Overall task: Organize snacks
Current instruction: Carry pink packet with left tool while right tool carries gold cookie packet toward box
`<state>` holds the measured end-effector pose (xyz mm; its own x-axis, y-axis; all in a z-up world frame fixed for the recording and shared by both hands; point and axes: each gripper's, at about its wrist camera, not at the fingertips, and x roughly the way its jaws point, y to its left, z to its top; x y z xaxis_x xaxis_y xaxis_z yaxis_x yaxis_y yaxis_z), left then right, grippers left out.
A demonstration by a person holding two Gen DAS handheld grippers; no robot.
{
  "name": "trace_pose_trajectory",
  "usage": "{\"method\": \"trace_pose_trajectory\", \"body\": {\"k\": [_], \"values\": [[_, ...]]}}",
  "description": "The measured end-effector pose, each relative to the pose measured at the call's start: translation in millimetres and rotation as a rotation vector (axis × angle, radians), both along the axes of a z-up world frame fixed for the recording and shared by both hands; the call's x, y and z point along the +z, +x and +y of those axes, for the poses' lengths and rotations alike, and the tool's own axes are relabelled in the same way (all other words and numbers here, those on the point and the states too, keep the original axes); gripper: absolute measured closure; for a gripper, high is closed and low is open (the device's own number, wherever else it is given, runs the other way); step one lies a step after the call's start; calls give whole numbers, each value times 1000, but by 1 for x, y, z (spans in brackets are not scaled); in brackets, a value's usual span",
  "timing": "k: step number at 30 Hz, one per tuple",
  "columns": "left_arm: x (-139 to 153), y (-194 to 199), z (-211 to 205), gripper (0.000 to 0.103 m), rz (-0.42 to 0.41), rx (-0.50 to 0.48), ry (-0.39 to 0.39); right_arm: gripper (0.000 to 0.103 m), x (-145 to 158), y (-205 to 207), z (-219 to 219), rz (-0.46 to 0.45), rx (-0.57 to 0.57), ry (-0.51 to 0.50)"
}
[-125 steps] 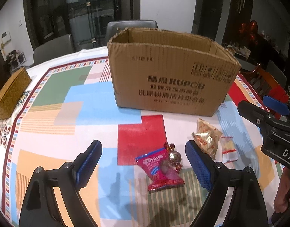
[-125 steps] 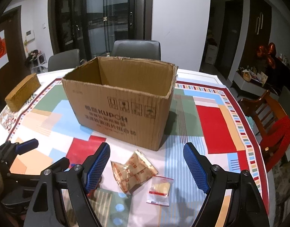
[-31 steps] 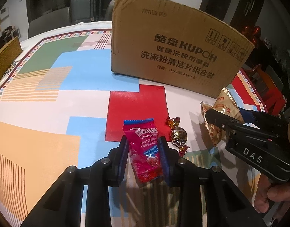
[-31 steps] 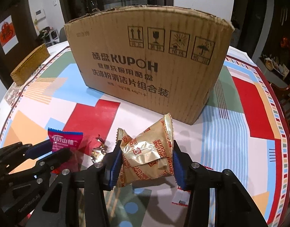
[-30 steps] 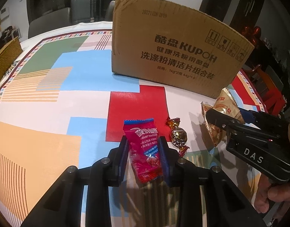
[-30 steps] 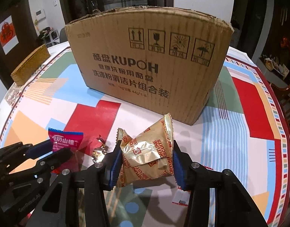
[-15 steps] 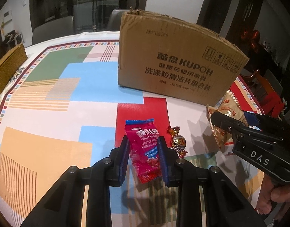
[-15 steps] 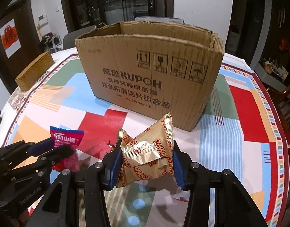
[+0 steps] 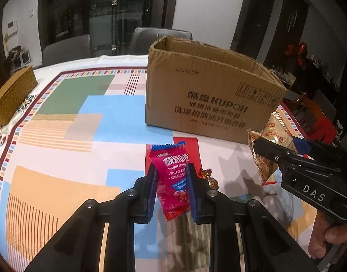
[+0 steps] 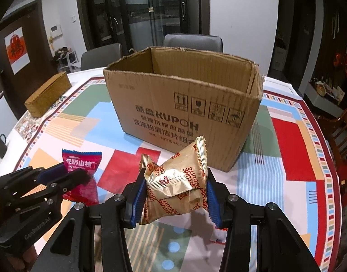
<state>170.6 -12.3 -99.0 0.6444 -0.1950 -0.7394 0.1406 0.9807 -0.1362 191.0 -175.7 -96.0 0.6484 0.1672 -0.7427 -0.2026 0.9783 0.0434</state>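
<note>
My left gripper (image 9: 171, 181) pinches a red yogurt snack packet (image 9: 172, 181); its jaws are still closing on it, lifted above the tablecloth. In the right wrist view the same packet (image 10: 81, 170) shows at the left, held by the left gripper (image 10: 67, 176). My right gripper (image 10: 174, 185) is shut on a gold fortune-biscuit pack (image 10: 176, 181), also lifted; it appears in the left wrist view as the gold pack (image 9: 270, 136). An open cardboard box (image 9: 209, 99) (image 10: 184, 111) stands upright just beyond both grippers. A small wrapped candy (image 9: 210, 179) lies on the table.
A woven basket box (image 9: 11, 95) (image 10: 47, 95) sits at the table's far left. A small clear sachet (image 9: 269, 187) lies under the right gripper. Grey chairs (image 10: 193, 42) stand behind the table, and a wooden chair (image 10: 342, 140) at the right. A person's hand (image 9: 327, 242) holds the right gripper.
Both grippers have risen with their packets, so the box's open top now shows. The candy and sachet stay on the table.
</note>
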Motion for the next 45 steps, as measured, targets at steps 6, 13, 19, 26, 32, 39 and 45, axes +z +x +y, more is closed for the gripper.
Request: {"method": "trace_pose_trajectory", "body": {"k": [6, 13, 19, 26, 32, 39, 45], "values": [[8, 1, 0, 80, -24, -2, -5, 55, 10, -1, -1, -23, -2, 8], [22, 3, -1, 80, -54, -7, -8, 55, 23, 1, -3, -50, -8, 17], [39, 7, -6, 81, -88, -20, -11, 55, 40, 1, -7, -85, -18, 26], [62, 17, -13, 82, -131, -40, -15, 55, 61, 4, -12, -129, -29, 31], [79, 27, -18, 82, -167, -58, -15, 55, 80, 7, -18, -168, -40, 35], [100, 45, -25, 82, -215, -68, -13, 55, 97, 14, -19, -208, -49, 37], [117, 62, -31, 83, -255, -77, -8, 55, 117, 24, -22, -250, -61, 44]]}}
